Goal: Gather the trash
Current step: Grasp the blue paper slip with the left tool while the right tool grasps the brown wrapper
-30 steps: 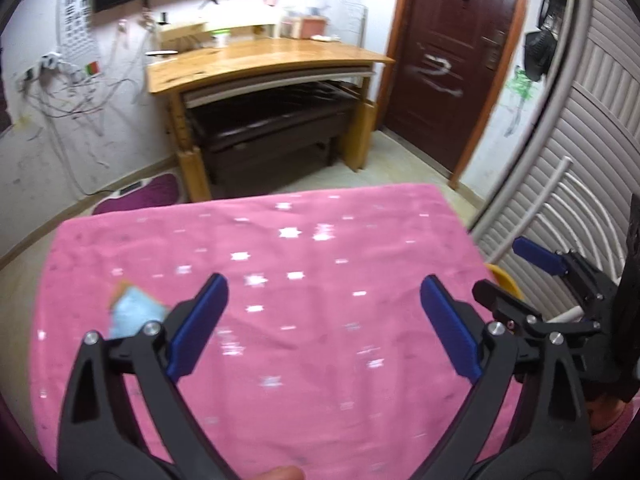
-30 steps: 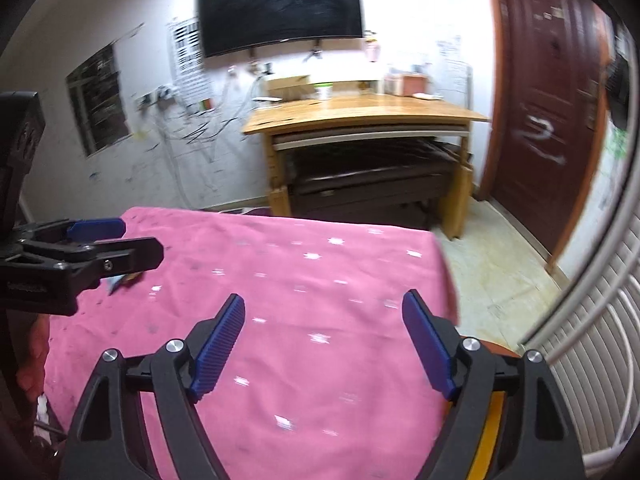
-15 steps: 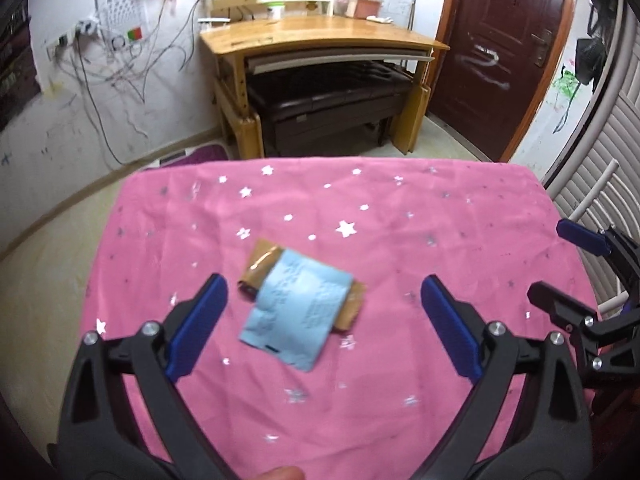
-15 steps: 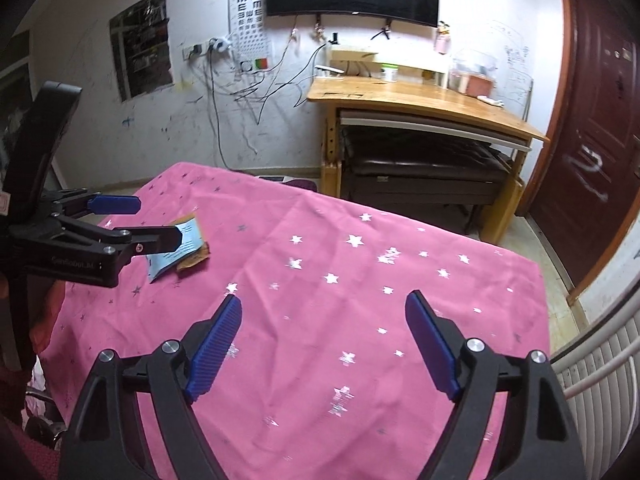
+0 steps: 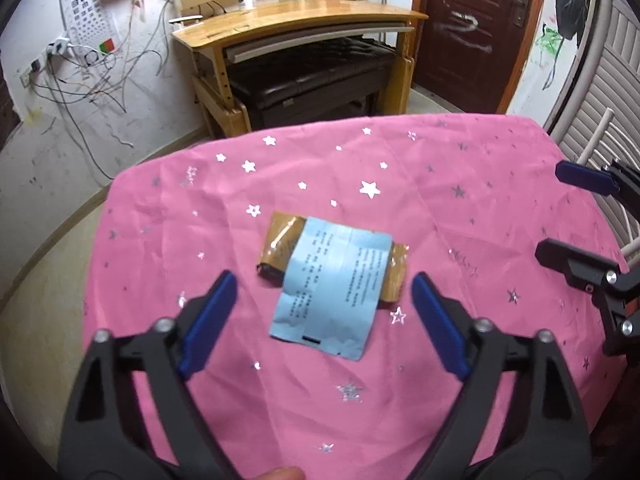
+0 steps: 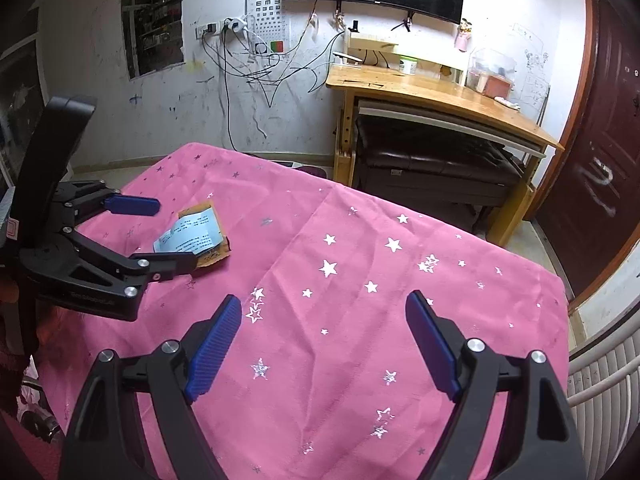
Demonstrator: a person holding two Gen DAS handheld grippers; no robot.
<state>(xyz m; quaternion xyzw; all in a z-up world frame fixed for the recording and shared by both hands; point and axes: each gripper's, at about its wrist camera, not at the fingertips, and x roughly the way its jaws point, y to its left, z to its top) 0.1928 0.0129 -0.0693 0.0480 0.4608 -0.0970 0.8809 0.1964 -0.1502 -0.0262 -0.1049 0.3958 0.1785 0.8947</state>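
A light-blue printed paper wrapper (image 5: 336, 280) lies flat on a brown packet (image 5: 280, 246) on the pink starred tablecloth (image 5: 460, 208). My left gripper (image 5: 324, 282) hovers just above it. Its jaws are closing with the trash between the blue pads (image 5: 208, 320), which stand apart from it on both sides. In the right wrist view the same wrapper (image 6: 188, 236) lies between the left gripper (image 6: 175, 233) fingers at the left. My right gripper (image 6: 324, 302) stands open over bare cloth, nothing between its fingers. It also shows at the right edge of the left wrist view (image 5: 550, 209).
Beyond the table's far edge stand a wooden desk (image 5: 304, 20) with a dark bench (image 5: 312, 76) under it. A dark red door (image 5: 476, 28) is at the back right. A white slatted rail (image 6: 600, 380) runs close along the table's right side.
The left gripper has moved in and lower over the wrapper, and its jaws have narrowed. The right gripper has swung left, so the wrapper and left gripper are nearer in its view.
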